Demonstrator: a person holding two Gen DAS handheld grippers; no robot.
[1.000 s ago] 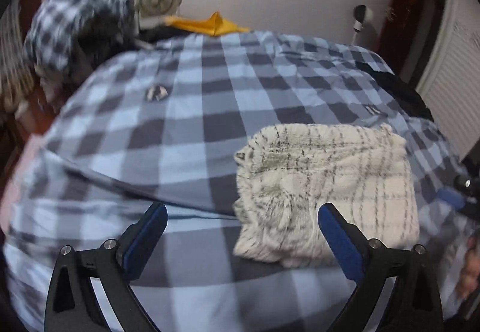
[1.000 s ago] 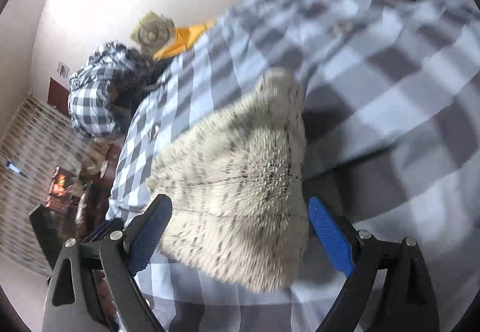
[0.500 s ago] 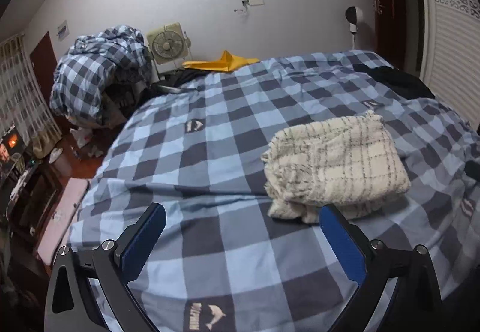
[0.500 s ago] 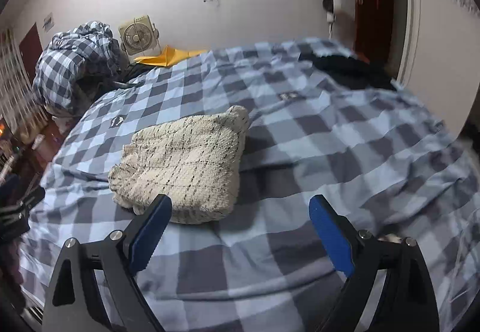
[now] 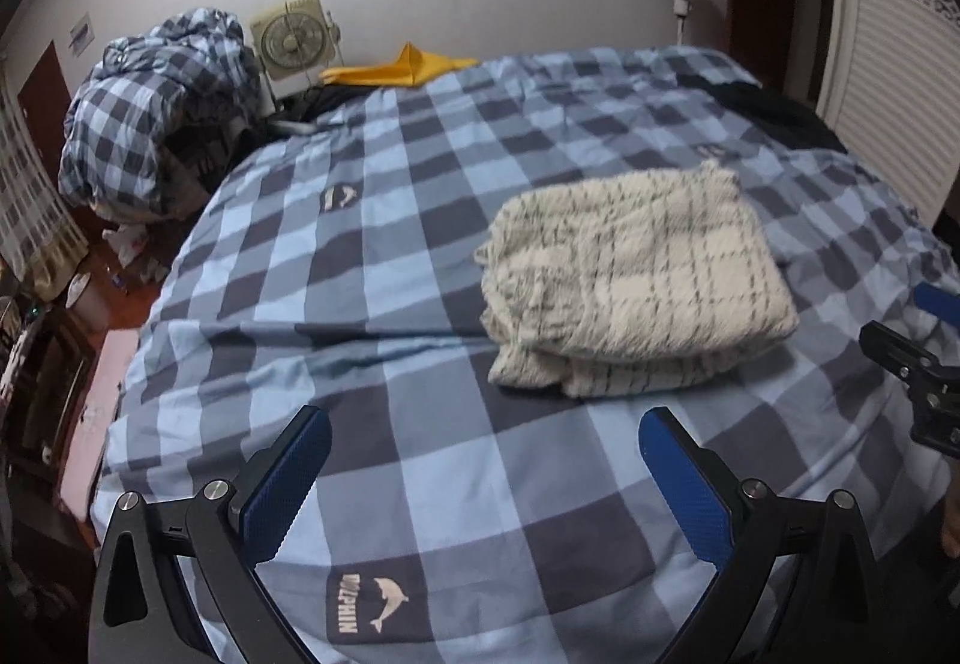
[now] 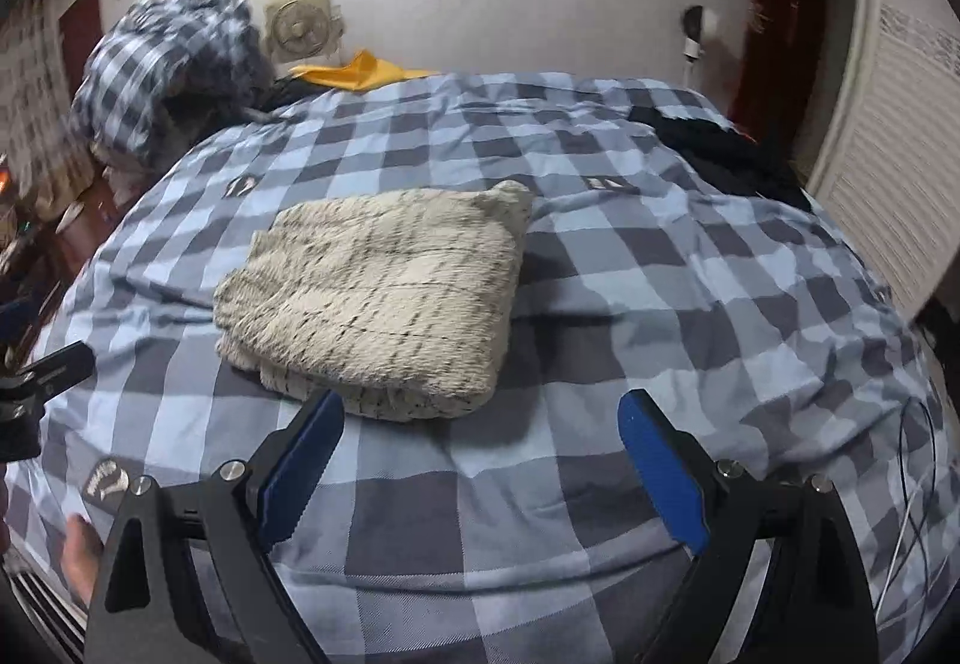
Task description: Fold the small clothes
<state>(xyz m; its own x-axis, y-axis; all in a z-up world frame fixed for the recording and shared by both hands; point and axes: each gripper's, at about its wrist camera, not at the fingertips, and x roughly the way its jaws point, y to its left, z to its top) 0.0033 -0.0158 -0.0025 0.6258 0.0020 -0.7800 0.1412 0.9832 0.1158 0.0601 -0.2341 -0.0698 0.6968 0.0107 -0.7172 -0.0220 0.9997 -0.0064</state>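
A cream fuzzy garment with thin dark grid lines [image 5: 636, 280] lies folded into a thick rectangle on the blue checked bed cover [image 5: 390, 256]. In the right wrist view the garment [image 6: 378, 292] lies just beyond my left fingertip. My left gripper [image 5: 485, 454] is open and empty, held above the cover in front of and left of the garment. My right gripper [image 6: 480, 436] is open and empty, held above the cover just in front of the garment. The right gripper's tip also shows at the right edge of the left wrist view [image 5: 918, 352].
A heap of checked bedding [image 5: 162, 112] and a small fan [image 5: 291, 40] stand at the back left. A yellow cloth [image 5: 396, 67] lies at the bed's head. A black garment [image 5: 774, 115] lies at the back right. A louvred door [image 5: 888, 64] is on the right.
Both grippers have drawn back and up from the folded garment. A second ago they were close over it; now they are clear of it and the whole bed shows.
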